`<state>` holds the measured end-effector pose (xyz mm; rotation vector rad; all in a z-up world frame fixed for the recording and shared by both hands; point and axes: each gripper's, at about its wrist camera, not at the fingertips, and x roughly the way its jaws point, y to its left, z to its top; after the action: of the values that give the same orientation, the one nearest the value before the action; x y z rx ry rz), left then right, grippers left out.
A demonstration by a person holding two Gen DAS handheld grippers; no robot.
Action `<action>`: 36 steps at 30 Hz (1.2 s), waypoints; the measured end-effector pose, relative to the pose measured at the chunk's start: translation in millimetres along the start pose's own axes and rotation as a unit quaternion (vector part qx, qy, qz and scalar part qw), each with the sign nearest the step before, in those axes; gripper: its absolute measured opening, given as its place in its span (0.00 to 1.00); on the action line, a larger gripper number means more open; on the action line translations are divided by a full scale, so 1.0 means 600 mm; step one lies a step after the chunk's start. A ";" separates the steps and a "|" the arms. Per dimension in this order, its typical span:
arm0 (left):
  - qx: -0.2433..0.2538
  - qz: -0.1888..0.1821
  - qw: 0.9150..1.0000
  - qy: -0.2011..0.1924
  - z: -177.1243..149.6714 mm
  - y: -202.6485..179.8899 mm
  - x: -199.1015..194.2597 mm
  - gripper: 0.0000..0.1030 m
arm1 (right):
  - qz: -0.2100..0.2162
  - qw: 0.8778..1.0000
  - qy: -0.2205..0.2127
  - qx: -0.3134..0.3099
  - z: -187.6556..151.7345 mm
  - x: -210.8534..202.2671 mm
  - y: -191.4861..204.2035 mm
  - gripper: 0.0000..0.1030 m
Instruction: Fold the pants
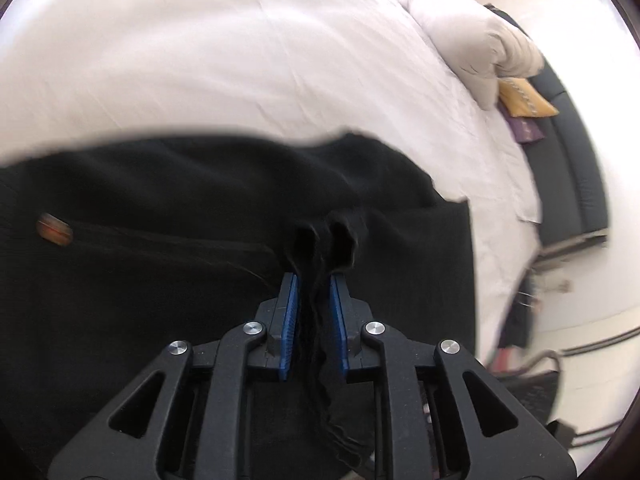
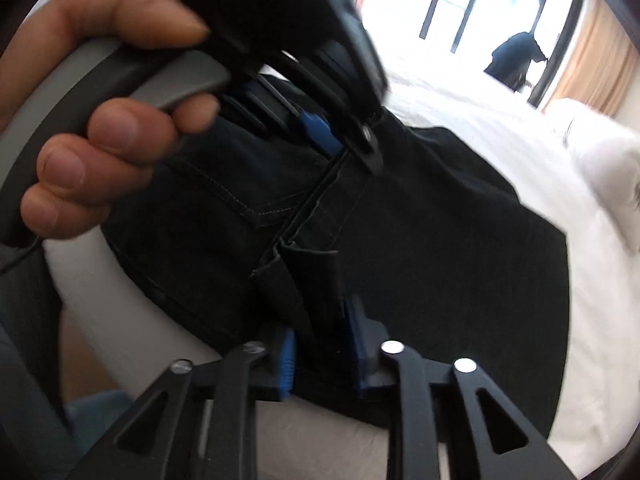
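Note:
Black pants [image 1: 160, 280] lie spread on a white bed [image 1: 200, 60], with a small orange tag [image 1: 54, 225] at their left. My left gripper [image 1: 313, 280] pinches a bunched fold of the black cloth, which puffs up just beyond the blue pads [image 1: 289, 312]. In the right wrist view the pants [image 2: 440, 240] show stitched seams and a waistband. My right gripper [image 2: 322, 320] stands open over their near edge, a raised flap of cloth lying loose between its pads. A hand [image 2: 100, 152] holds the left gripper [image 2: 344, 144] at the upper left, its tips down on the pants.
White sheet [image 2: 580, 320] stretches beyond the pants. A pillow [image 1: 460, 40] and a yellow cushion [image 1: 524, 98] lie at the bed's far right, with a dark sofa [image 1: 572, 152] past the edge. A bright window [image 2: 460, 0] with curtains is behind the bed.

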<state>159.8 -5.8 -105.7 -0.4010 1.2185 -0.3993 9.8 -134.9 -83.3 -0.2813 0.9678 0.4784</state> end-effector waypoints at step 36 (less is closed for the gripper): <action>0.057 -0.064 0.996 0.024 -0.011 -0.103 0.103 0.15 | 0.368 0.846 -0.024 0.385 0.023 0.169 -0.526 0.58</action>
<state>166.8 -90.5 -127.4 -0.3741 1.2147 -0.5890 228.1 -374.2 -155.1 0.8664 1.1252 0.7375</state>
